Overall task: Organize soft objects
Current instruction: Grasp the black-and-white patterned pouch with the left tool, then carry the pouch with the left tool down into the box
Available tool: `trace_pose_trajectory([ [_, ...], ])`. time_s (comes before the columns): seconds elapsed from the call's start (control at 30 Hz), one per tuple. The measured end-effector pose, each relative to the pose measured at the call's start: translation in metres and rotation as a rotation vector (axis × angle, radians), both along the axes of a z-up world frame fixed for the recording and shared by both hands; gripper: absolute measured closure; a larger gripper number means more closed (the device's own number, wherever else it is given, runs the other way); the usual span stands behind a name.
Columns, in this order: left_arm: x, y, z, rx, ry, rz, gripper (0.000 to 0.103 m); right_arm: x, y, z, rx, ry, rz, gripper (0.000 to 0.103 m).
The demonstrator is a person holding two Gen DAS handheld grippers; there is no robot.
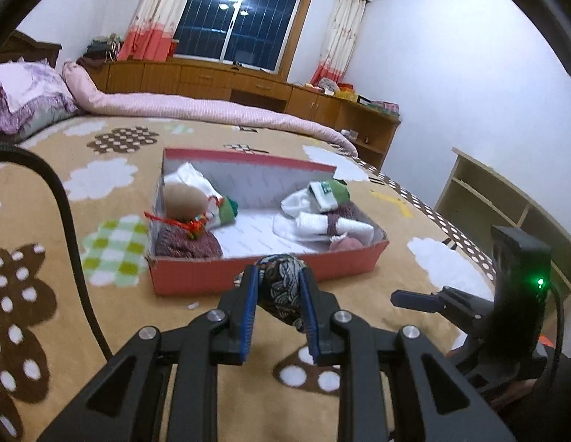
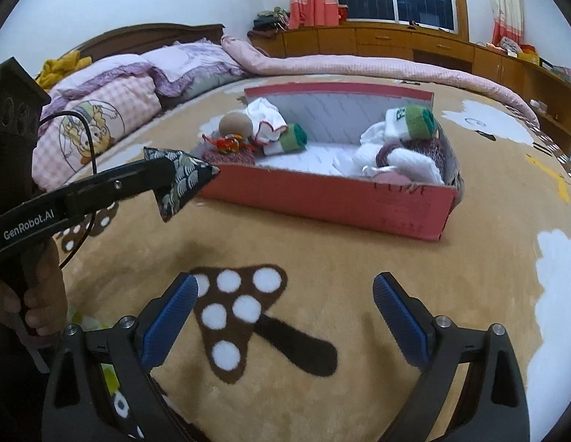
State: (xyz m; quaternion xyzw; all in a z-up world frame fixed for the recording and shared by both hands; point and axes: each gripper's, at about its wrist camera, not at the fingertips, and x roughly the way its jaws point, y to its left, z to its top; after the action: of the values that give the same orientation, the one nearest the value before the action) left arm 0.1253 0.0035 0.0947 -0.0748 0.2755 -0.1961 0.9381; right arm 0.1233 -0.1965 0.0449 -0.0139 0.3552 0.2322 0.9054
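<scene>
In the left wrist view, the left gripper (image 1: 277, 287) sits at lower centre of the frame, its blue pads pinching a dark patterned fabric piece (image 1: 281, 287) that bulges up and down between them. The bundle hangs clear of the tan patterned bedspread (image 1: 101, 313) and sits just in front of the near wall of the red cardboard box (image 1: 267, 270), which fills the middle of the frame.

In the right wrist view the same fabric piece (image 2: 182, 180) shows at middle left as a pointed wedge, clamped at the tip of the left gripper (image 2: 171, 180), to the left of the box's (image 2: 322, 202) near left corner and apart from it.

Inside the box, at its left end, lie a tan ball (image 2: 235, 123), white cloth and a green-tipped roll (image 2: 291, 141) over a maroon knit piece (image 2: 226, 156); at the right end, white rolled socks (image 2: 403, 162) and another green-tipped roll (image 2: 414, 119). The middle of the box floor is bare white.

The right gripper (image 2: 285, 316) at the bottom of its own view stands spread wide, nothing between its blue pads, above a brown mushroom motif (image 2: 245, 309) on the bedspread. In the left view it (image 1: 414, 300) appears at lower right, well to the right of the fabric piece
</scene>
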Motion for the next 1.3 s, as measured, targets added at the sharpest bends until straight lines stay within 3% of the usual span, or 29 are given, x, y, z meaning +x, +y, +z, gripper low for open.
trace_pose_trajectory([
  [0.4,0.04,0.013,0.014,-0.003,0.014,0.021,0.08,0.015,-0.014,0.027,0.057,-0.118,-0.006,0.004],
  [0.5,0.053,0.004,0.013,0.028,0.021,0.014,0.08,0.019,-0.019,0.03,0.07,-0.168,-0.009,0.004],
  [0.7,0.077,-0.018,0.007,0.106,0.018,-0.005,0.08,0.037,-0.01,0.025,-0.01,-0.218,-0.001,0.004],
  [0.9,0.105,-0.029,-0.007,0.141,0.066,-0.003,0.08,0.06,-0.006,0.025,0.001,-0.219,-0.01,0.006],
  [0.97,0.111,-0.031,-0.013,0.133,0.088,-0.012,0.08,0.066,-0.006,0.025,-0.023,-0.22,-0.038,0.015],
  [1.07,0.121,-0.037,-0.02,0.137,0.116,-0.032,0.08,0.076,-0.011,0.024,-0.008,-0.194,-0.052,0.016],
  [1.23,0.138,-0.054,-0.031,0.181,0.144,-0.038,0.08,0.084,-0.01,0.024,-0.012,-0.196,-0.06,0.017],
  [1.3,0.143,-0.061,-0.038,0.231,0.154,-0.023,0.08,0.084,-0.006,0.023,-0.022,-0.205,-0.045,0.022],
])
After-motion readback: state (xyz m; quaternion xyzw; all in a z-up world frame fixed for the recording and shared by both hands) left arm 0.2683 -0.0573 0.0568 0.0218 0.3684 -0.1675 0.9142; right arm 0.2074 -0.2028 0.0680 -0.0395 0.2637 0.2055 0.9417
